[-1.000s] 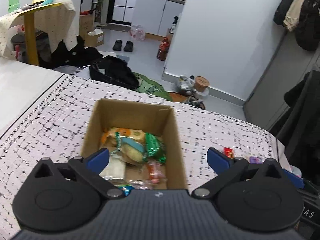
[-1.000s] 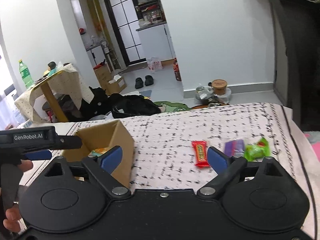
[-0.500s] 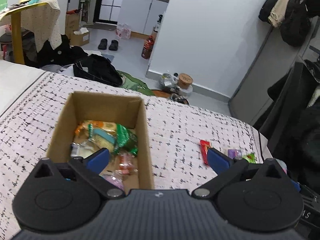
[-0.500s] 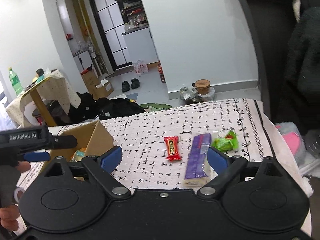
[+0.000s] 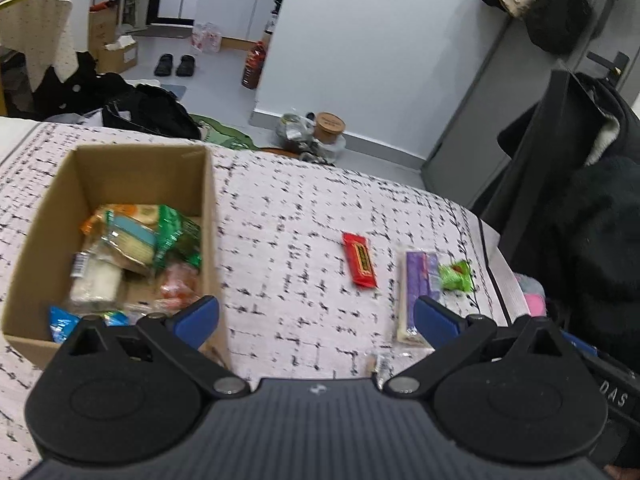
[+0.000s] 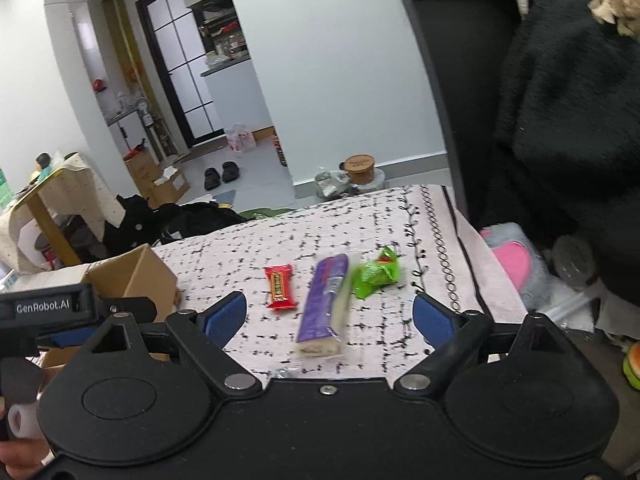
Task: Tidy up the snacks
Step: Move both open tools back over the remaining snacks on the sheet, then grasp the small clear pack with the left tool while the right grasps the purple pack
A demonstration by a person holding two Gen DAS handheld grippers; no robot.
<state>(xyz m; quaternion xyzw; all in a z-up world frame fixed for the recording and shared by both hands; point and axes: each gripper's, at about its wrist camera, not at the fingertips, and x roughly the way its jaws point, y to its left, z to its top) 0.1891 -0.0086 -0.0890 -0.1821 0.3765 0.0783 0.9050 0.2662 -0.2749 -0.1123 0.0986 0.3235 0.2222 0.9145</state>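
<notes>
Swung rightward since a second ago, both views, with the open brown cardboard box (image 5: 120,184) of wrapped snacks now at far left on the pink black-flecked bedspread (image 5: 288,240), and the red rectangular snack bar (image 5: 360,260), long purple-wrapped wafer pack (image 5: 416,280) and crumpled green candy wrapper (image 5: 454,276) lying side by side, close but apart, to its right. Left gripper (image 5: 316,316): blue pads spread wide, nothing between them. Right gripper (image 6: 330,316): jaws closing yet wide apart, above the purple pack's near end (image 6: 320,344), not pressing on it.
</notes>
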